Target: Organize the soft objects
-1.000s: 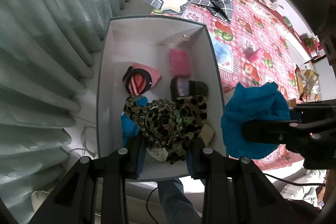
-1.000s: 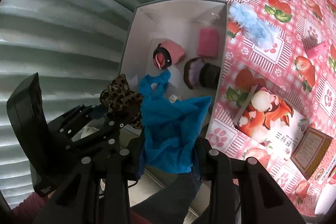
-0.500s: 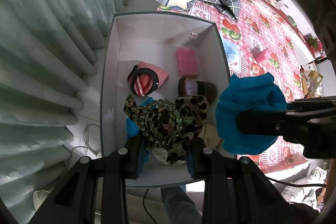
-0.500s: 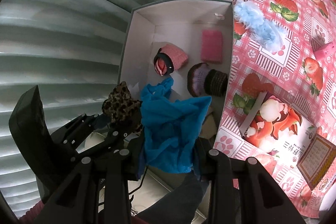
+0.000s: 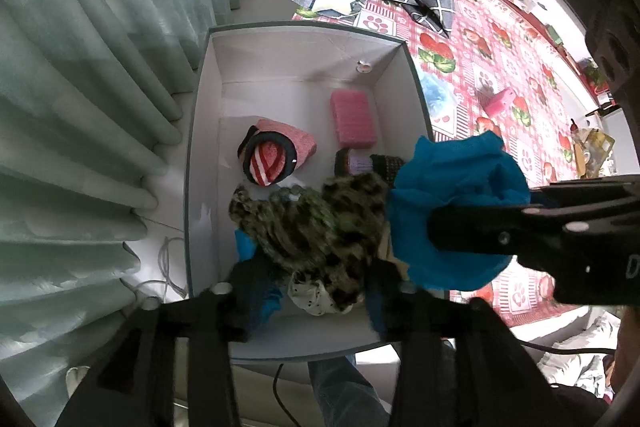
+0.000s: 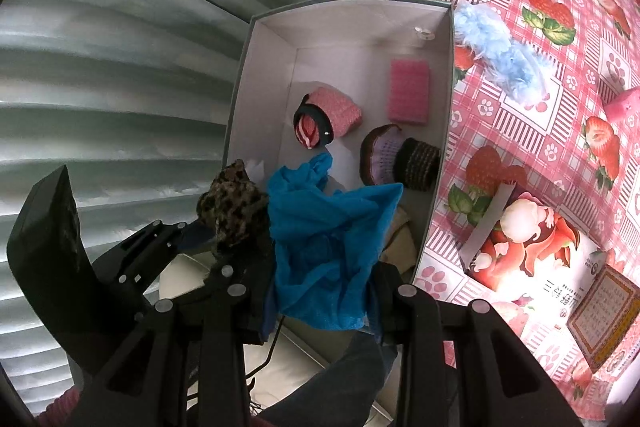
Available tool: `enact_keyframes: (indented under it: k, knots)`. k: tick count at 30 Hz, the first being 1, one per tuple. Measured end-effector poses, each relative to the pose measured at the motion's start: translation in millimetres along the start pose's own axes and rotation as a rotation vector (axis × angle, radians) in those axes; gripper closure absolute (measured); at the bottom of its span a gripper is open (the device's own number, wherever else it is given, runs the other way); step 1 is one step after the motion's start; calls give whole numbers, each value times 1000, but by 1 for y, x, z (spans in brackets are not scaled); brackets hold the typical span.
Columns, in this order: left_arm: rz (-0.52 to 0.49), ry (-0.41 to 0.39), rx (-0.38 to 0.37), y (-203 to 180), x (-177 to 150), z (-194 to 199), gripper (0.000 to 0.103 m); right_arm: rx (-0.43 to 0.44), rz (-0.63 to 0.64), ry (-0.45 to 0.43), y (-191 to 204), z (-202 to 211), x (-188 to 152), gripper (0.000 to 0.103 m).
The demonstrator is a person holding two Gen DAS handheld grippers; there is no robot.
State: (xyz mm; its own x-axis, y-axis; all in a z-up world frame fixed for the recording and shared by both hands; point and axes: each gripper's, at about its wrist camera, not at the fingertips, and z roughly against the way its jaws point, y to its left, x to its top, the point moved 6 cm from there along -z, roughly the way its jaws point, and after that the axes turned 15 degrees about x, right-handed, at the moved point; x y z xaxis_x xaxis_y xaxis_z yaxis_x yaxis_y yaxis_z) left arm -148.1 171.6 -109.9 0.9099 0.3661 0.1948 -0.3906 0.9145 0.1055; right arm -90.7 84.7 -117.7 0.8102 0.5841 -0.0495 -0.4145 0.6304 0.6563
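Pale curtains hang beside the white box [image 5: 200,163]. Pointing steeply down over it, the left tool [image 5: 316,291] is opening, its jaws spreading off the blurred leopard-print cloth [image 5: 320,227] between them. Just right, the right tool [image 6: 324,303] pinches a blue cloth [image 6: 332,235], its jaws easing apart.

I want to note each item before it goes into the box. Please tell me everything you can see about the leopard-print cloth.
The leopard-print cloth is a soft, crumpled fabric in tan with dark spots, bunched into a loose lump. It sits between the fingers of the left gripper, whose jaws are opening, and hangs over the near end of the open white box. Its image is blurred. Beside it is the blue cloth gripped by the right gripper; whether they touch is unclear.
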Motion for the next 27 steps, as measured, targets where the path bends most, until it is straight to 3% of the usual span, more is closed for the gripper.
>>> enact_keyframes:
  k: [3, 4, 6, 10, 11, 12, 17, 20, 27]
  knots:
    - [-5, -11, 11, -2, 0, 3, 30, 8, 2, -4, 1, 2, 0, 44]
    - [-14, -11, 20, -3, 0, 3, 27, 11, 5, -5, 2, 2, 0, 41]
    - [-25, -19, 19, -5, 1, 4, 25, 10, 13, -10, 3, 4, 0, 21]
    - [-12, -60, 17, -5, 3, 11, 14, 8, 16, -32, 5, 11, -1, 17]
    - [-2, -65, 26, -4, 3, 12, 3, 10, 12, -39, 5, 13, -1, 8]
    - [15, -66, 21, -2, 5, 14, 0, 5, 4, -51, 3, 16, -1, 0]
    - [31, -52, 13, -2, 10, 15, 0, 61, -49, -105, -2, 34, -5, 0]
    - [28, -37, -36, -12, 11, 21, 0, 78, -75, -140, -6, 52, -10, 0]
    - [-61, -57, -107, -51, 25, 48, 0, 102, -172, -221, -35, 116, -37, 0]
